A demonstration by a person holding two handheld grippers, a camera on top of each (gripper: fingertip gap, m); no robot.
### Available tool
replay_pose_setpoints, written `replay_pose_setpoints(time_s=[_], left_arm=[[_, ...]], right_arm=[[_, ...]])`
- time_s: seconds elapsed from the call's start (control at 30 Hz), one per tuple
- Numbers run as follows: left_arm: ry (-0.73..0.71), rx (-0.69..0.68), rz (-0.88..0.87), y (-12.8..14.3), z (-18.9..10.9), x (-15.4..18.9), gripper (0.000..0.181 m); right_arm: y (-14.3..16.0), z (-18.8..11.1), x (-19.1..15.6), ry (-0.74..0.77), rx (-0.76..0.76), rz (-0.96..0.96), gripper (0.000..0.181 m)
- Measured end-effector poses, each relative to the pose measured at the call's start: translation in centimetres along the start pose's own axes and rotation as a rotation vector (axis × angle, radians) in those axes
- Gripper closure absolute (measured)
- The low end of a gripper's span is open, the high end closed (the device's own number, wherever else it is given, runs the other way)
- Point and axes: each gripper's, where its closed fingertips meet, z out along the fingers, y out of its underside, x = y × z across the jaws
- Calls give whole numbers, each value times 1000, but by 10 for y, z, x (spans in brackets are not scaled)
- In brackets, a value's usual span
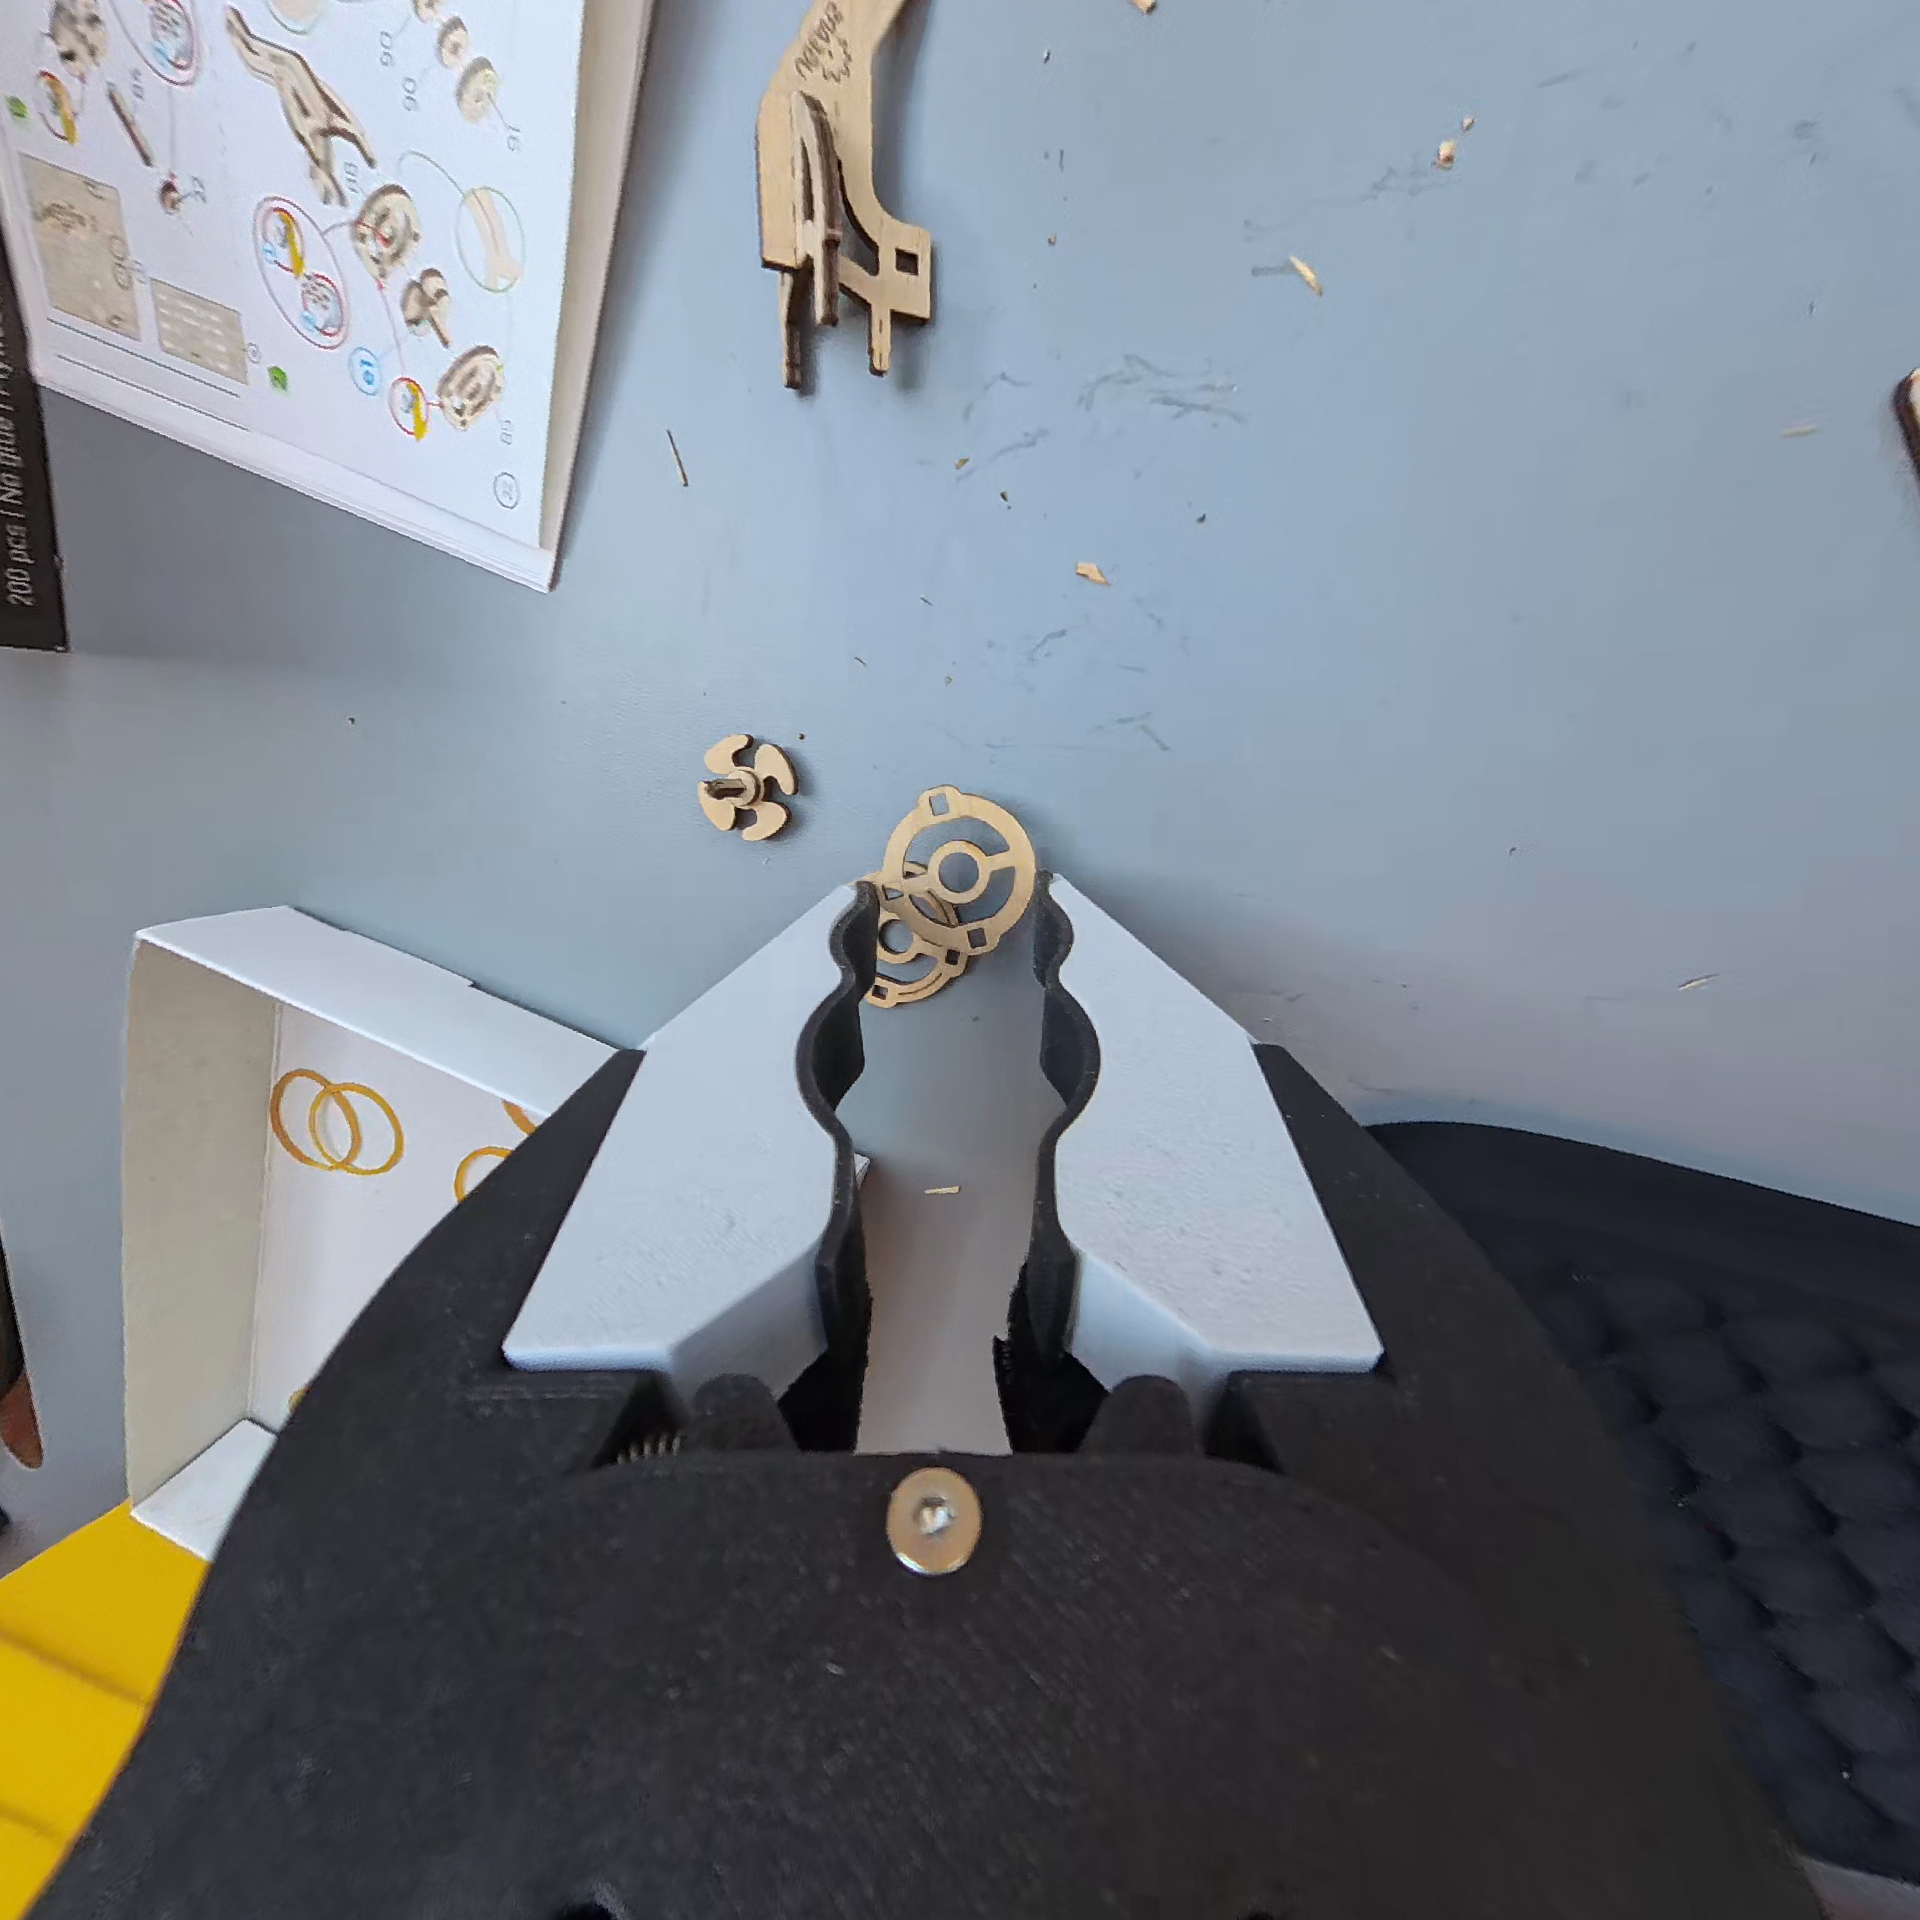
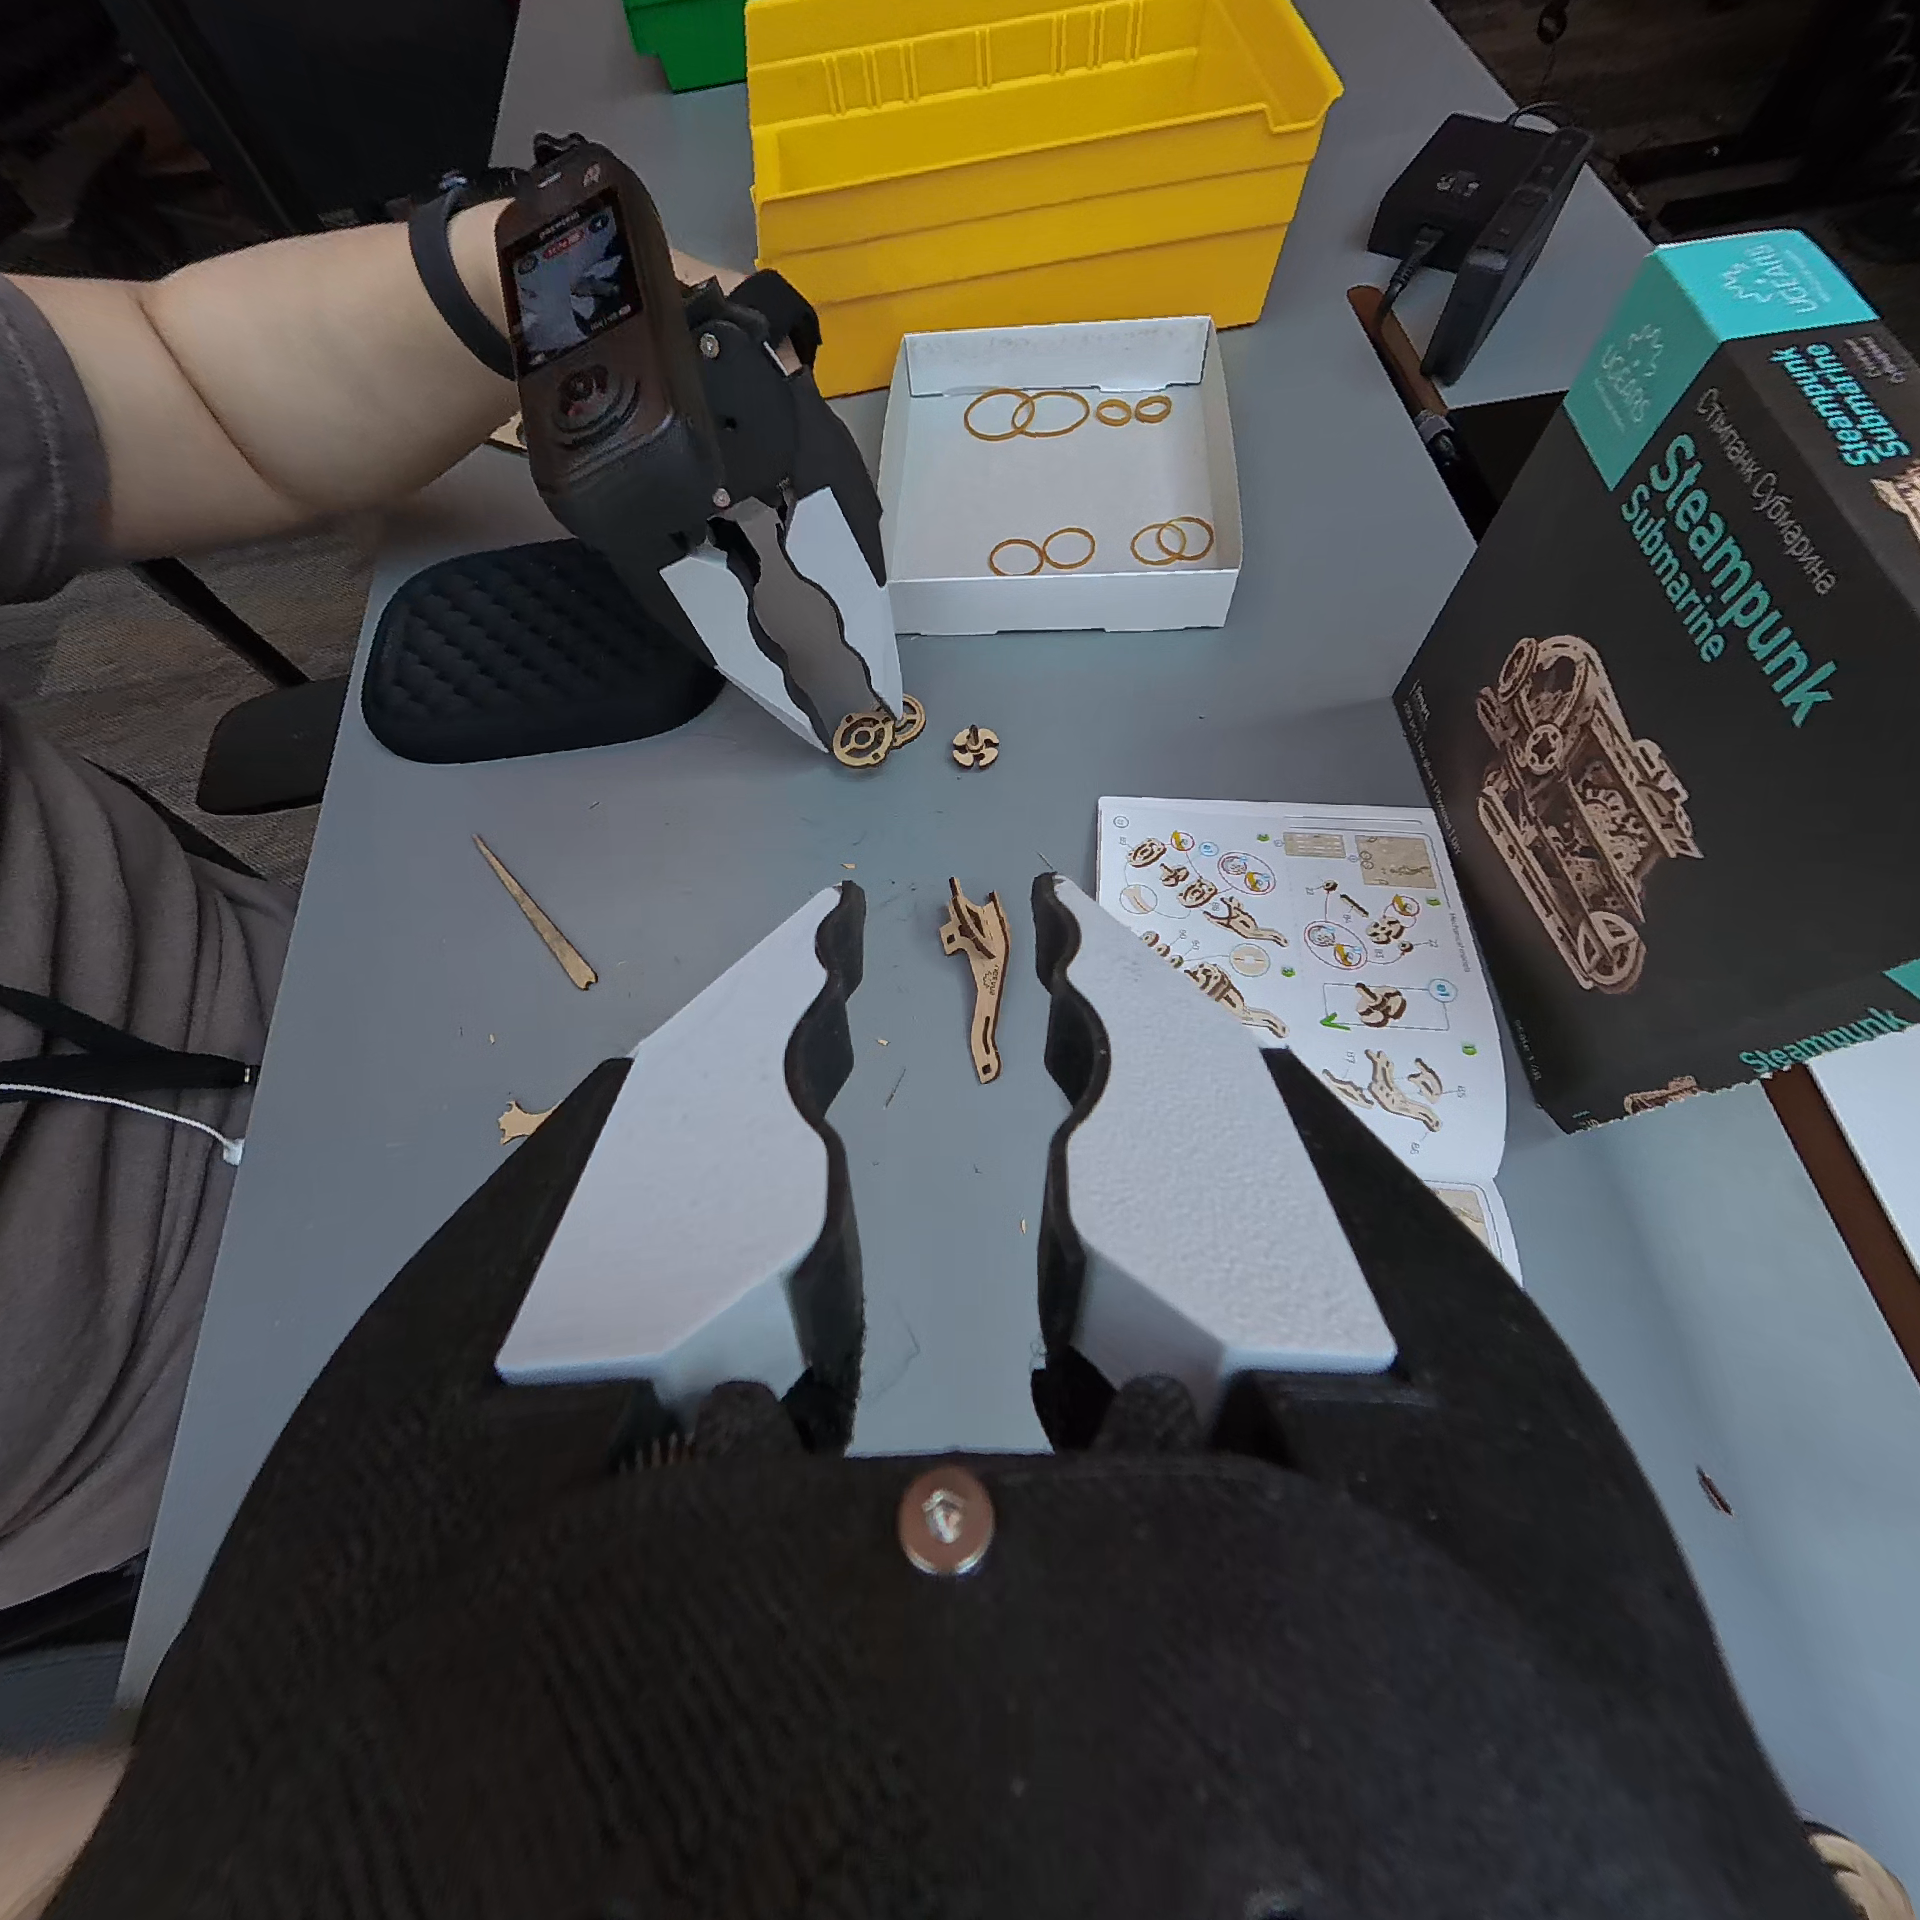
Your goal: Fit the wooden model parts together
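Observation:
My left gripper [image 1: 948,888] is down at the grey table [image 1: 1351,623], shut on a round wooden ring part [image 1: 956,868]. The part is tipped up, with its edges against both pads. It rests on a second ring part [image 1: 914,971] that lies flat and partly behind the left fingertip. The right wrist view shows the same grasp [image 2: 862,738], with the second ring [image 2: 909,717] just behind it. A small wooden propeller part [image 1: 746,787] lies to the left. My right gripper [image 2: 948,894] is open and empty above the table. A wooden arm-shaped part [image 2: 982,977] lies on the table beyond its fingertips, untouched.
An instruction booklet [image 2: 1299,935] and the dark kit box [image 2: 1683,675] are on the right. A white box [image 2: 1060,613] holds rubber bands [image 2: 1023,414], with a yellow bin [image 2: 1039,156] behind it. A black pad [image 2: 520,655] and a wooden spike [image 2: 535,914] lie on the left. The gap from one gripper's tips to the other's is roughly 25 cm. The wooden spike [image 2: 535,914] lies some 15 cm from my left tips, 25 cm from my right tips.

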Motion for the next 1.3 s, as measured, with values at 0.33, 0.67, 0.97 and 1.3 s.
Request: replay_pose_setpoints(time_s=[0.33, 0.67, 0.97, 1.3], left_arm=[[-350, 506, -89, -82, -68, -11, 153], [-615, 557, -136, -93, -73, -1, 153], [-658, 747, -292, -96, -80, -5, 153], [-658, 735, -323, -85, -76, -12, 153]], right_arm=[[-5, 64, -25, -296, 94, 93, 150], [-7, 73, -26, -11, 260, 182, 148], [27, -23, 24, 764, 563, 94, 147], [47, 11, 31, 600, 588, 265, 151]])
